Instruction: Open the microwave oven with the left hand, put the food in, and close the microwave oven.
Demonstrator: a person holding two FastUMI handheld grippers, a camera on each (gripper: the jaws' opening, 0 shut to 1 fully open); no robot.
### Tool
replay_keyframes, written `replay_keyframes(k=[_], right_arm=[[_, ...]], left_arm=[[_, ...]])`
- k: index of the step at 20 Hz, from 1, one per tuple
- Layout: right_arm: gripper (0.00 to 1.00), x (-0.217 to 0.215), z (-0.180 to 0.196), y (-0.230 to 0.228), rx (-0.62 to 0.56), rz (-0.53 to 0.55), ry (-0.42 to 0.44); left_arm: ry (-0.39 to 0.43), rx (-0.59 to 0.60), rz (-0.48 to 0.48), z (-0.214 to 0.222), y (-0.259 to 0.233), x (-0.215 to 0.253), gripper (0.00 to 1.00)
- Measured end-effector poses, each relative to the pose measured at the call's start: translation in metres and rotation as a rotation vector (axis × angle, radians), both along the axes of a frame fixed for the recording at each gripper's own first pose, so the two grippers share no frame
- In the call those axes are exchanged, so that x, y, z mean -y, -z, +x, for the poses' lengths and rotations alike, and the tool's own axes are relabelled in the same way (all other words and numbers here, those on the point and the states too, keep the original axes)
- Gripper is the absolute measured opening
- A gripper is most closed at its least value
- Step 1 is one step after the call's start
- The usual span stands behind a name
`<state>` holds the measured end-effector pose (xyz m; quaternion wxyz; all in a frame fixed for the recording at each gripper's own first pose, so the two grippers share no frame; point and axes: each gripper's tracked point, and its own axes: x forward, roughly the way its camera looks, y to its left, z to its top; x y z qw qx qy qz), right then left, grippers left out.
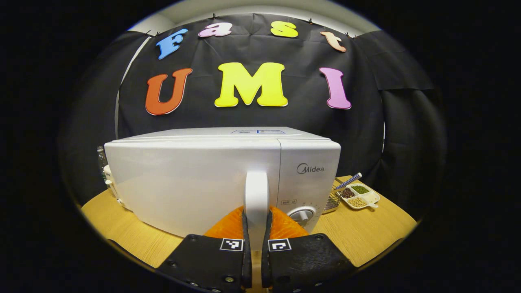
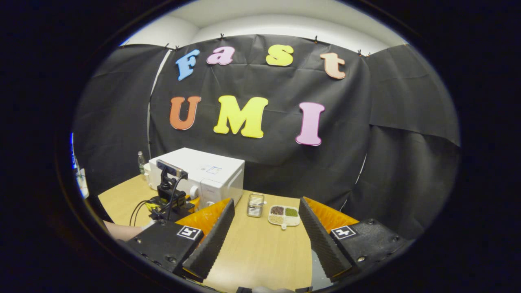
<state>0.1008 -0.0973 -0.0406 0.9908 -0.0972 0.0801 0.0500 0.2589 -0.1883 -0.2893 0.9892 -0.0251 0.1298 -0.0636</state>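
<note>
At the microwave [image 1: 195, 179] front: left gripper [image 1: 256, 244] clamped on door handle [image 1: 256, 195]; right gripper [image 2: 264, 240] wide open, empty. Risk: slipping off when pulling crookedly.

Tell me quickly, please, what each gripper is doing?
Left gripper: shut on the microwave handle.
Right gripper: open, holding nothing.

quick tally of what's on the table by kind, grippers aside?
Microwave oven: 1
Divided dish of beans and grains: 1
Wire mesh basket: 1
Bottle, behind the microwave: 1
Total: 4
</note>
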Motion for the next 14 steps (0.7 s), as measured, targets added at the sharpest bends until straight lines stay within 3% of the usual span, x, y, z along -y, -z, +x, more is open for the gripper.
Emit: replay_keyframes(k=[2, 3, 5, 6, 7, 8, 10, 11, 12, 13, 14], right_arm=[[0.92, -0.004, -0.004, -0.002, 0.007, -0.001, 0.002], [1.0, -0.007, -0.007, -0.004, 0.01, 0.0, 0.002], [1.0, -0.012, -0.013, -0.004, 0.011, 0.002, 0.009], [0.92, -0.016, -0.016, -0.002, 0.008, 0.006, 0.008], [0.92, -0.02, -0.02, -0.002, 0.008, 0.012, 0.011], [1.0, -0.024, -0.024, 0.0, 0.001, 0.021, 0.019], [1.0, -0.039, -0.035, 0.005, -0.015, 0.054, 0.019], [0.92, -0.049, -0.042, 0.006, -0.015, 0.068, 0.013], [0.92, -0.056, -0.047, 0.008, -0.019, 0.069, 0.008], [0.92, -0.063, -0.053, 0.011, -0.022, 0.067, 0.003], [0.92, -0.073, -0.06, 0.013, -0.023, 0.069, -0.003]], left_arm=[[0.013, -0.02, -0.001, -0.003, 0.002, -0.001, 0.08], [0.011, -0.02, -0.009, -0.013, 0.001, -0.003, 0.08], [0.044, 0.003, 0.011, -0.038, -0.003, -0.01, 0.08], [0.061, -0.012, 0.009, -0.052, 0.0, -0.017, 0.07], [0.077, -0.013, -0.002, -0.065, -0.001, -0.022, 0.08], [0.091, -0.018, 0.002, -0.079, 0.0, -0.028, 0.08], [0.104, -0.018, 0.023, -0.104, -0.002, -0.045, 0.08], [0.106, -0.026, 0.022, -0.116, 0.0, -0.054, 0.07], [0.109, -0.035, 0.02, -0.126, 0.001, -0.062, 0.07], [0.108, -0.041, 0.022, -0.136, 0.001, -0.071, 0.0], [0.103, -0.05, 0.031, -0.147, 0.001, -0.081, 0.08]])
